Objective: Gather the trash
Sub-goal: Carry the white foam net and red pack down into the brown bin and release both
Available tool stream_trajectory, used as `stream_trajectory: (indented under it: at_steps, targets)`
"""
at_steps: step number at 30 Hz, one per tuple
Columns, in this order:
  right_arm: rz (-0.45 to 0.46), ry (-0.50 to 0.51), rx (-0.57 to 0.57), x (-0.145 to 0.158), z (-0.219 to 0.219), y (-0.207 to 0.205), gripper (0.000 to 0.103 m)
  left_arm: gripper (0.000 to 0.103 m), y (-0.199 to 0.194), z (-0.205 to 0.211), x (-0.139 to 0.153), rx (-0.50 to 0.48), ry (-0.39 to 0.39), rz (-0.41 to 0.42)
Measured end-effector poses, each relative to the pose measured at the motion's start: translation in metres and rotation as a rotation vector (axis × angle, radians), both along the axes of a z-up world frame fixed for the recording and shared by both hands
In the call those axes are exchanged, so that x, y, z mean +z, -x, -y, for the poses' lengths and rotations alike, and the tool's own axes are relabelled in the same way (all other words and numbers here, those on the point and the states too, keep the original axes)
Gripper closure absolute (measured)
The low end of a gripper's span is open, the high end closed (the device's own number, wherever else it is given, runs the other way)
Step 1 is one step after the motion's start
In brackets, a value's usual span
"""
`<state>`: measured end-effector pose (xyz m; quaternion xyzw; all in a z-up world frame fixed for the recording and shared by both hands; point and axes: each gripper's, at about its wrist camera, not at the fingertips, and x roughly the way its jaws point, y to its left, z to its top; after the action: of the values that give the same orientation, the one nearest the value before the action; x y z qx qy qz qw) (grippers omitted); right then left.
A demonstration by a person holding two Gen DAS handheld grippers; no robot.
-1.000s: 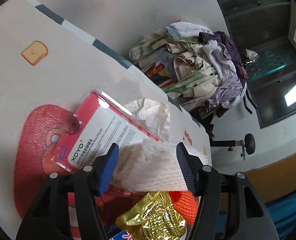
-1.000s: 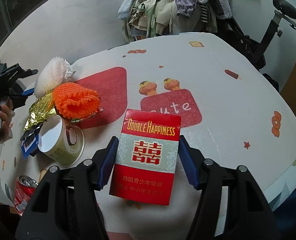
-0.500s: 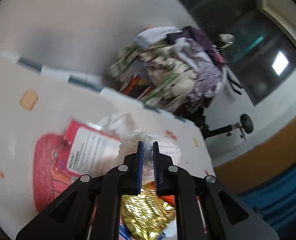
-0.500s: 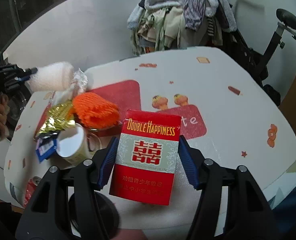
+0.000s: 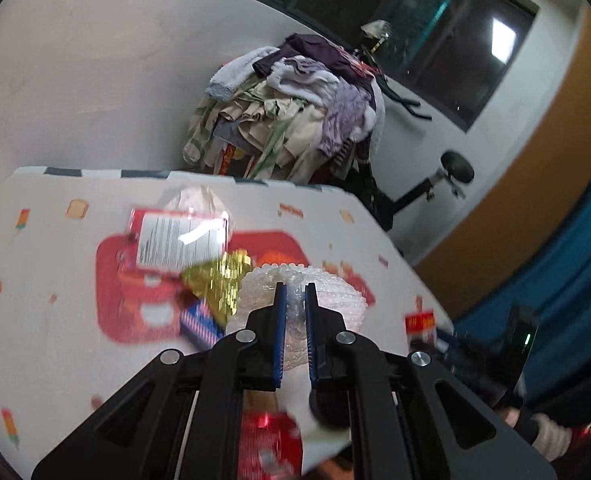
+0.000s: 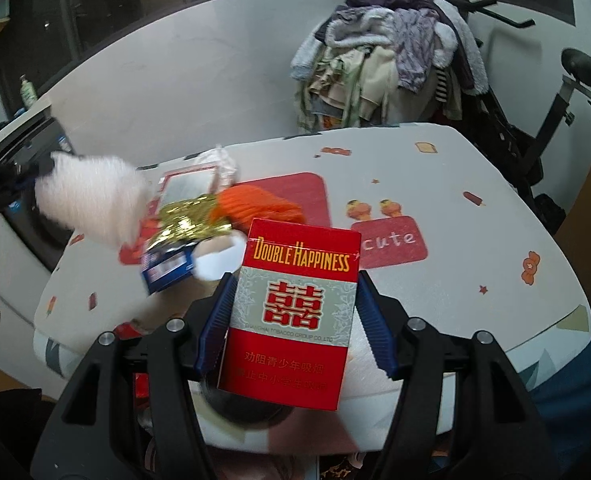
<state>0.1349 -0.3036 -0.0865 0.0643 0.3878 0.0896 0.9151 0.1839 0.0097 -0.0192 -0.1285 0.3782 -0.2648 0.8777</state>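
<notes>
1. The foam net (image 5: 327, 300) could slip from the left gripper (image 5: 294, 336). It is soft and springy, the jaws pinch only one small fold of it, and most of its bulk hangs free beyond the pads, so a quick swing may tug it out.
2. The cigarette pack (image 6: 295, 312) could tip or slide out of the right gripper (image 6: 293, 320). It is smooth and stands taller than the pads, which grip only its narrow sides.
3. Either piece dropped now may fall past the table (image 6: 475, 288) edge, since both look lifted near that edge. No bin is in view, so I cannot tell where they should go.
4. Left gripper: the jaws are almost shut, squeezing the net thin between the pads. In the right wrist view the net shows as a blurred white puff held in the air, left of the table.
5. Right gripper: the jaws stand about half open, closed on the pack, which is upright with its front to the camera.
6. Still on the table: gold wrapper (image 6: 187, 218), orange net (image 6: 259, 206), blue packet (image 6: 165, 266), red card pack (image 5: 179, 236).
</notes>
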Motion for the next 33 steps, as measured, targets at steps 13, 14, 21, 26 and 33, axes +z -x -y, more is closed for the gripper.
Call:
stream_trajectory:
  at_steps: [13, 14, 21, 26, 33]
  targets:
    - [0.037, 0.017, 0.07, 0.014, -0.029, 0.055, 0.042, 0.094, 0.152, 0.027, -0.067, -0.203, -0.136, -0.007]
    - [0.033, 0.016, 0.071, 0.012, -0.029, 0.057, 0.042, 0.094, 0.158, 0.029, -0.074, -0.215, -0.146, -0.018]
    - [0.005, 0.012, 0.07, 0.0, -0.029, 0.066, 0.042, 0.094, 0.183, 0.041, -0.13, -0.261, -0.268, -0.095]
    - [-0.011, 0.001, 0.076, -0.007, -0.029, 0.069, 0.042, 0.093, 0.182, 0.049, -0.158, -0.277, -0.274, -0.142]
    - [-0.032, -0.011, 0.086, -0.019, -0.03, 0.075, 0.042, 0.049, 0.185, 0.059, -0.161, -0.286, -0.232, -0.132]
